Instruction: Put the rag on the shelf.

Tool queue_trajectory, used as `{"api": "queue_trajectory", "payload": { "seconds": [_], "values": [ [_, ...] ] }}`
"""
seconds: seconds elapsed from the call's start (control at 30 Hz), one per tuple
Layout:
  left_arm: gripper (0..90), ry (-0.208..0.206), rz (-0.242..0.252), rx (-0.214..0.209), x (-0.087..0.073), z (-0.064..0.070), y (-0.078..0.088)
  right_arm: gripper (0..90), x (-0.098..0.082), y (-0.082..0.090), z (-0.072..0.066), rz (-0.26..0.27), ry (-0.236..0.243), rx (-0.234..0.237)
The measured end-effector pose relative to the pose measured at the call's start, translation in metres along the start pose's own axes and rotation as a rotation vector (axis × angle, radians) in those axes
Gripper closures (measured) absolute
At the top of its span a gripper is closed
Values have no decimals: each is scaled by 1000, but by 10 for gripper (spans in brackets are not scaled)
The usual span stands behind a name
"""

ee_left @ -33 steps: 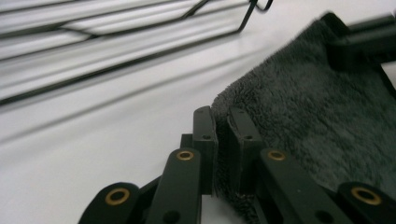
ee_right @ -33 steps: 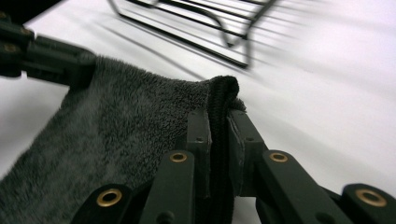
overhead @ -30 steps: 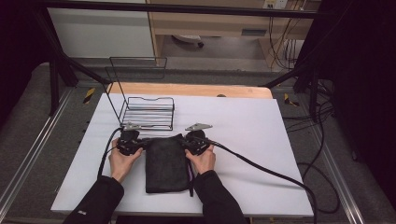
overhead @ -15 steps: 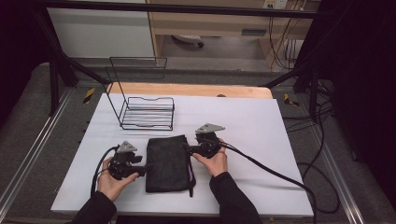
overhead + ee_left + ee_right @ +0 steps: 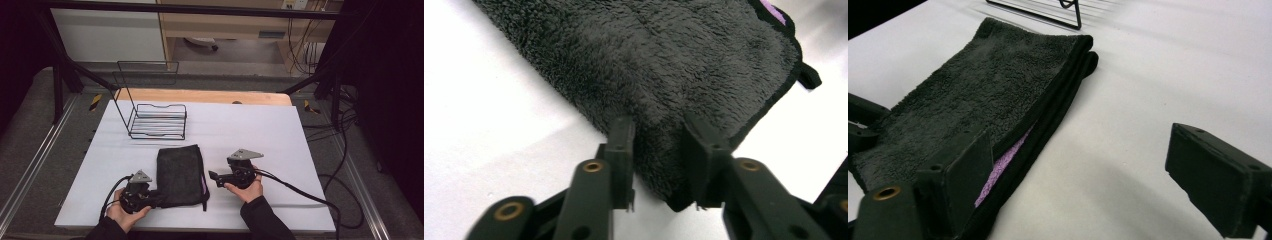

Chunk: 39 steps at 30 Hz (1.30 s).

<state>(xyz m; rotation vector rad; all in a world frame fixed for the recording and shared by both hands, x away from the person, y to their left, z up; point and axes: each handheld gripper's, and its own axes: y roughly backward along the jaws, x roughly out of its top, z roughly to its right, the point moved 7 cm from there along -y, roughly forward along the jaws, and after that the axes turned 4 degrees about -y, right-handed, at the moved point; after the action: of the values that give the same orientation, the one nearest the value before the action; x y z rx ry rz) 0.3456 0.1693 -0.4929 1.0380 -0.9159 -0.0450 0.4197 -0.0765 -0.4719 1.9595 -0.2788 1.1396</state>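
A dark fleecy towel (image 5: 180,172) lies folded on the white table (image 5: 260,130), with a purple inner layer (image 5: 1003,170) showing along its right edge. My left gripper (image 5: 159,196) is at the towel's near left corner. In the left gripper view the towel (image 5: 649,60) fills the gap of this gripper (image 5: 658,132); its jaws have just been closing and both press on the corner. My right gripper (image 5: 212,177) rests just right of the towel. Its jaws have just been opening, and this gripper (image 5: 1080,140) stands wide with only bare table between them, the towel (image 5: 983,95) beside its left jaw.
A black wire rack (image 5: 159,120) stands beyond the towel at the back left of the table, its base (image 5: 1048,10) showing in the right gripper view. A wooden board (image 5: 200,96) lines the far edge. A cable (image 5: 300,192) trails right from the right gripper.
Both grippers left the towel's far edge and came nearer. The left went round to the near left corner and closed on it. The right let go and moved out to the right.
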Motion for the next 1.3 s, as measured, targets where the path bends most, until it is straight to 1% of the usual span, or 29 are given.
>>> {"api": "queue_trajectory", "payload": {
  "seconds": [0.03, 0.07, 0.1, 0.13, 0.17, 0.2, 0.3, 0.33, 0.4, 0.53, 0.57, 0.67, 0.7, 0.77, 0.8, 0.83, 0.87, 0.9, 0.93, 0.97, 1.0, 1.03, 1.07, 1.13, 1.17, 1.2, 1.23, 1.27, 1.3],
  "values": [
    [684, -5, -4, 1, 0, 1, 0, 116, 0, 0, 0, 0, 0, 0],
    [756, -9, -7, 5, 0, 1, 0, 112, 0, 0, 0, 0, -1, 0],
    [798, -18, -15, 7, 1, 1, 0, 112, 0, 0, 0, 1, -1, 0],
    [825, -20, -16, 6, 1, 2, 0, 112, 0, 0, 0, 2, -2, 0],
    [840, -34, -25, 5, 2, 2, 0, 112, 0, 0, 0, 3, -1, 0],
    [849, -34, -25, 5, 2, 2, 0, 112, 0, 0, 0, 3, -1, 0],
    [859, -40, -29, 2, 3, 0, 1, 114, 1, 2, -1, 7, 5, 3],
    [864, -32, -29, -6, 4, -1, 2, 113, 2, 3, -2, 13, 4, 7],
    [865, -31, -36, -13, 4, -5, 7, 113, 3, 5, -2, 16, 3, 9],
    [867, -26, -40, -7, 2, -15, 17, 111, 3, 7, -3, 15, 11, 11],
    [867, -29, -48, -6, 1, -18, 18, 111, 3, 7, -3, 15, 11, 11],
    [865, -27, -53, -14, -2, -21, 19, 105, 2, 6, -3, 11, 15, 13],
    [865, -32, -49, -8, -2, -21, 18, 105, 2, 6, -3, 11, 15, 13],
    [849, -65, -44, 9, -3, -19, 17, 98, 1, 6, -3, 11, 17, 7],
    [834, -76, -39, 14, -3, -18, 17, 98, 1, 6, -3, 13, 20, 7],
    [811, -85, -21, 12, -1, -18, 20, 98, 1, 6, -3, 14, 19, 10],
    [771, -85, -21, 12, -1, -18, 20, 98, 1, 6, -3, 14, 19, 10],
    [771, -86, -6, 18, 1, -19, 22, 98, 2, 6, -3, 15, 17, 14],
    [711, -89, 9, 27, 3, -21, 24, 98, 2, 5, -3, 16, 17, 17],
    [653, -93, 21, 37, 6, -24, 26, 98, 2, 5, -3, 17, 12, 19],
    [560, -96, 47, 63, 12, -31, 29, 96, 4, 4, -2, 22, 11, 23],
    [515, -96, 47, 63, 12, -31, 29, 96, 4, 4, -2, 22, 11, 23],
    [472, -100, 58, 75, 15, -35, 30, 89, 5, 4, -1, 25, 5, 24],
    [418, -91, 73, 88, 22, -44, 32, 82, 7, 4, -1, 30, -3, 25],
    [381, -86, 81, 84, 25, -47, 31, 79, 7, 4, 0, 33, -2, 24],
    [342, -78, 78, 84, 30, -54, 29, 75, 8, 4, 0, 35, -3, 22],
    [314, -78, 78, 84, 30, -54, 29, 75, 8, 4, 0, 35, -3, 22],
    [314, -84, 78, 92, 33, -58, 28, 72, 8, 4, 0, 37, -3, 22],
    [273, -83, 77, 97, 36, -61, 27, 68, 8, 4, 1, 37, -4, 19]
  ]
}}
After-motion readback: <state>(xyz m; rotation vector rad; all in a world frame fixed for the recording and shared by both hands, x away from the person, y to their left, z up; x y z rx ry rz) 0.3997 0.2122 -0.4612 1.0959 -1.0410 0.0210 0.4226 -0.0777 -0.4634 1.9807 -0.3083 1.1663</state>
